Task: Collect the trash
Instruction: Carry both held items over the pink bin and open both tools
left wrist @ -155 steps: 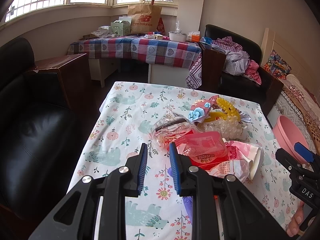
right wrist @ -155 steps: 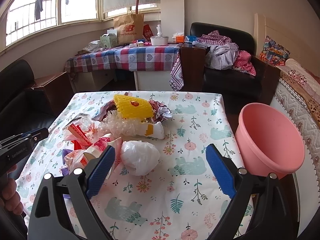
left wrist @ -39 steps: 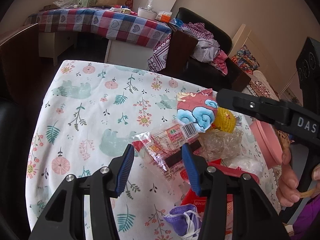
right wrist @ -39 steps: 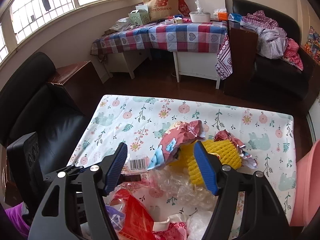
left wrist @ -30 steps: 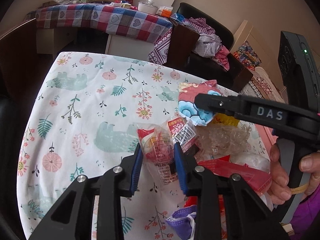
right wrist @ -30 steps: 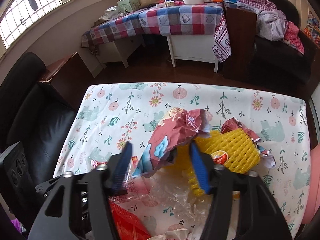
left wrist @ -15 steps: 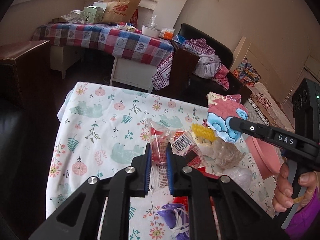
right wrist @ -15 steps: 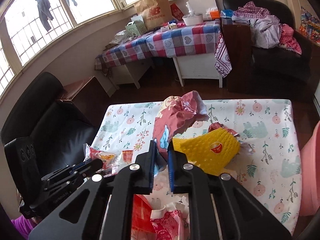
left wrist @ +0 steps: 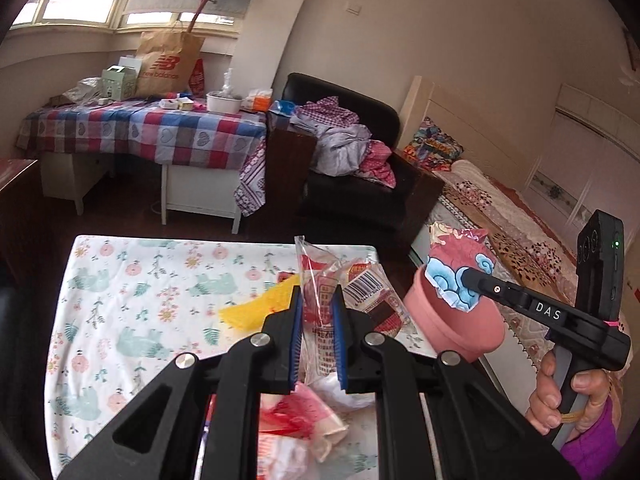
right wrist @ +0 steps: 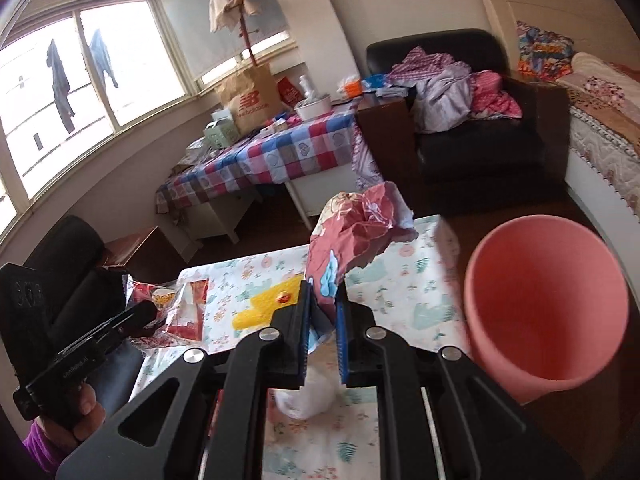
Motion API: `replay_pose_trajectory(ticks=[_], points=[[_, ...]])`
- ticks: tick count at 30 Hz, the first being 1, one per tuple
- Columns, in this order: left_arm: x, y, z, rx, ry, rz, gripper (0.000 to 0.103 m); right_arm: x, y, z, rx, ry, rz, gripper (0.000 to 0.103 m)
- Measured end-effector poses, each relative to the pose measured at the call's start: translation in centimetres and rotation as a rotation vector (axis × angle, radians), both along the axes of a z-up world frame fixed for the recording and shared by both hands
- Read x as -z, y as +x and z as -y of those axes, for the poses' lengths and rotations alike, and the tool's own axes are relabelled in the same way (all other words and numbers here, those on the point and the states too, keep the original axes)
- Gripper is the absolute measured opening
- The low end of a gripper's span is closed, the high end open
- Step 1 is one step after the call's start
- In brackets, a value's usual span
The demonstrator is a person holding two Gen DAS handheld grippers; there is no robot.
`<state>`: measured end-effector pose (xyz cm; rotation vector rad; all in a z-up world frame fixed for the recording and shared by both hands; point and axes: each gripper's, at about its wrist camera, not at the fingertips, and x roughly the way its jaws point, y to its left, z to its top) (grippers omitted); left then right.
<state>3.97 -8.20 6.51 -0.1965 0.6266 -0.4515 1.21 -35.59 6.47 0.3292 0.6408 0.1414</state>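
I have both grippers clenched on trash, lifted off the table (left wrist: 100,280). My left gripper (left wrist: 316,320) pinches a clear snack wrapper (left wrist: 320,280) with red print and a barcode; its long axis runs up and away from the jaws, top edge pointing at the ceiling. My right gripper (right wrist: 322,320) grips a crumpled maroon wrapper (right wrist: 356,236) with blue cloud print, standing up out of the jaws beside the pink bin (right wrist: 548,312). Both look light, thin, limp and slick, so I judge a pinch on a bunched fold holds best. More litter lies below, including a yellow foam net (right wrist: 268,304).
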Motion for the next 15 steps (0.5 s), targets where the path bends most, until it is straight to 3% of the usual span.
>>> replay_pose_trajectory(ticks=[4, 8, 15], points=[[-0.2, 0.0, 5.9, 0.091, 0.015, 0.011, 0.013, 0.9, -1.7, 4.6, 0.133, -0.063, -0.008, 0.011], [0.3, 0.4, 12.4, 0.181, 0.046, 0.009, 0.013, 2.3, -2.4, 8.7, 0.220, -0.053, -0.048, 0.011], [2.3, 0.7, 22.2, 0.294, 0.137, 0.020, 0.013, 5.4, -2.8, 12.8, 0.271, -0.013, -0.102, 0.012]])
